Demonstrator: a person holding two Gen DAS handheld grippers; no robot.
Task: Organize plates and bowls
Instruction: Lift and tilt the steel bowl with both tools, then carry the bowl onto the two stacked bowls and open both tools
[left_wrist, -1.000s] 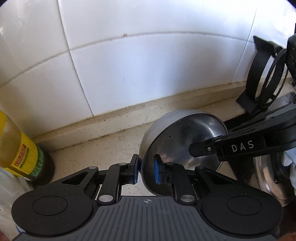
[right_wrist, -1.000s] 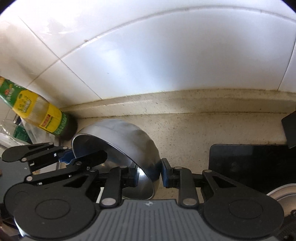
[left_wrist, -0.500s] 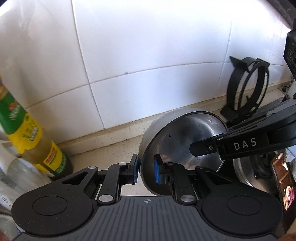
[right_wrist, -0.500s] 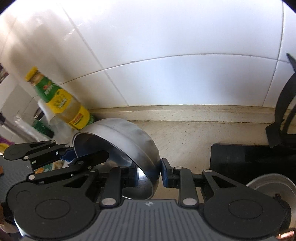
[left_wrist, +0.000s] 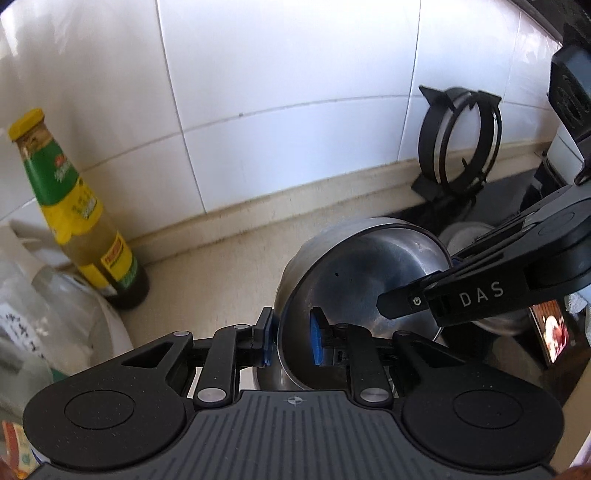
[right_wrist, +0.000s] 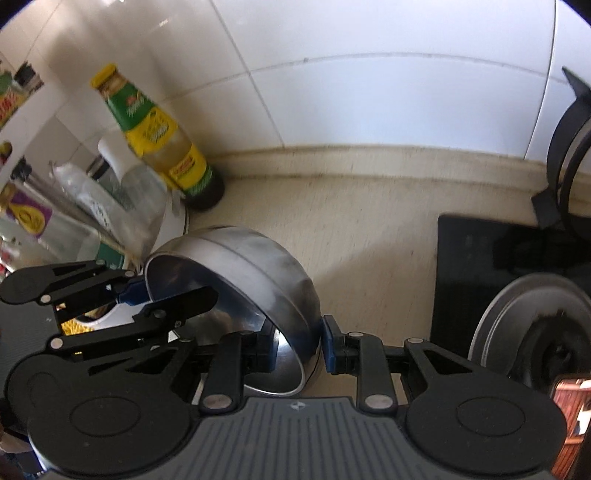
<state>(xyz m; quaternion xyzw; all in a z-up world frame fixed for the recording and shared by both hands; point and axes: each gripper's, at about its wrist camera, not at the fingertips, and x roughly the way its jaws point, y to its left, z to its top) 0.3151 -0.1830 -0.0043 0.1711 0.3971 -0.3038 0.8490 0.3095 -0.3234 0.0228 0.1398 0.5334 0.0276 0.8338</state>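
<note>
A steel bowl (left_wrist: 362, 273) hangs tilted above the beige counter, held by its rim from two sides. My left gripper (left_wrist: 291, 338) grips the near rim, one blue pad outside the wall and one inside; its jaws are opening slightly with the rim still between them. My right gripper (right_wrist: 299, 350) is shut on the opposite rim of the bowl (right_wrist: 251, 266). In the left wrist view the right gripper (left_wrist: 421, 284) reaches in from the right. In the right wrist view the left gripper (right_wrist: 166, 291) comes in from the left.
A yellow-capped sauce bottle (left_wrist: 77, 206) stands by the tiled wall on the left, beside clear bags and a white dish (right_wrist: 110, 199). A black pan-support ring (left_wrist: 461, 136) leans on the wall at right. A black stove top (right_wrist: 498, 266) with a steel burner (right_wrist: 528, 325) lies to the right.
Both grippers have lifted the bowl together and drawn back from the wall. The whole bottle and the ring stand have come into view.
</note>
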